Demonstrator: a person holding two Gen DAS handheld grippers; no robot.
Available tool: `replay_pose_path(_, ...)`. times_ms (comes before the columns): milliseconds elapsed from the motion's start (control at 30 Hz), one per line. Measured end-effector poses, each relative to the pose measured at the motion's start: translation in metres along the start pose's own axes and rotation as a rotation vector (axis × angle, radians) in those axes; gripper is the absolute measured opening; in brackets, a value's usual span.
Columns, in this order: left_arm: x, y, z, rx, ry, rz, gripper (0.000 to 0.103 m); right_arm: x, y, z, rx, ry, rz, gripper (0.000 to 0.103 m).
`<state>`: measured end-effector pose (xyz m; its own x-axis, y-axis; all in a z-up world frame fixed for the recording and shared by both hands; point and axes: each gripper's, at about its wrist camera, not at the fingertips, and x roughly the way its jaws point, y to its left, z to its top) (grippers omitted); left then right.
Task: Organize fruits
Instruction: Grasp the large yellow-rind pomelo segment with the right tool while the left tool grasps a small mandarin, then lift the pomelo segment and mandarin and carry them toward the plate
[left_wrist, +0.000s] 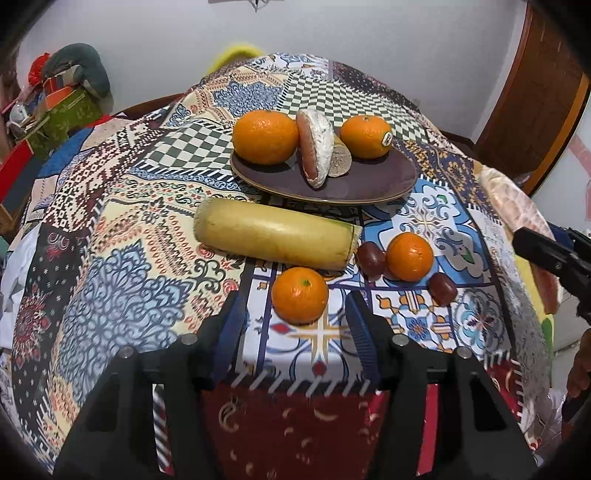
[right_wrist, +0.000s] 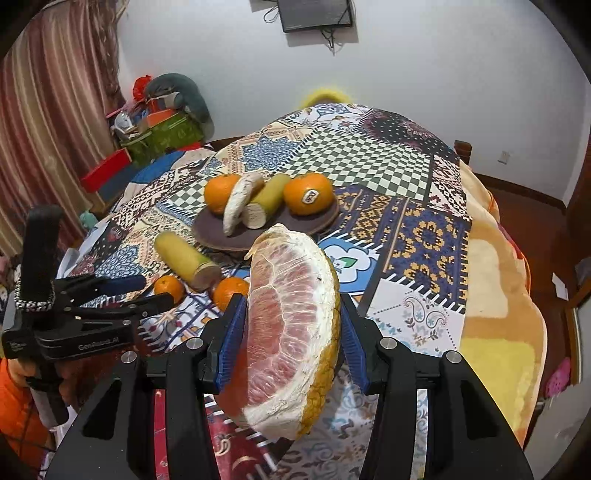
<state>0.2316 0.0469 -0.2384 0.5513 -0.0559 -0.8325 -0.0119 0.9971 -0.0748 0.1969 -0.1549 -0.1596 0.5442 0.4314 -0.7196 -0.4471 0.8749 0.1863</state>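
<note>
My left gripper (left_wrist: 297, 310) is open just above the table, and a small orange (left_wrist: 300, 295) lies between its fingertips with a gap on each side. My right gripper (right_wrist: 291, 299) is shut on a pink pomelo wedge (right_wrist: 291, 332) and holds it above the cloth. A dark plate (left_wrist: 369, 184) further back carries two oranges, another pomelo wedge (left_wrist: 314, 147) and a short cane piece (right_wrist: 271, 195). On the cloth lie a long yellow cane piece (left_wrist: 273, 236), a second orange (left_wrist: 410, 256) and two dark red dates (left_wrist: 371, 258). In the right wrist view the left gripper (right_wrist: 159, 291) shows at the left.
A patchwork cloth (left_wrist: 122, 295) covers the rounded table. Boxes and clutter (right_wrist: 159, 129) are stacked at the back left by a curtain. An orange and yellow blanket (right_wrist: 498, 295) lies on the right. A person's orange sleeve (right_wrist: 18, 406) is at the lower left.
</note>
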Motion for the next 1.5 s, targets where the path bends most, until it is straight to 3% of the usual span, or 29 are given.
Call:
replay_pose_path(200, 0.013, 0.005, 0.002, -0.031, 0.016, -0.018, 0.053, 0.004, -0.007, 0.001, 0.011, 0.004, 0.005, 0.046)
replay_pose_path(367, 0.013, 0.004, 0.003, -0.036, 0.011, -0.045, 0.034, 0.008, -0.008, 0.001, 0.011, 0.012, 0.009, 0.046)
replay_pose_path(1000, -0.040, -0.002, 0.023, 0.004, -0.149, -0.014, 0.034, -0.001, -0.003, 0.031, 0.006, -0.072, 0.014, 0.046)
replay_pose_path(1500, -0.043, 0.009, 0.064, -0.015, -0.237, -0.015, 0.034, 0.012, 0.007, 0.070, -0.025, -0.141, 0.028, 0.046)
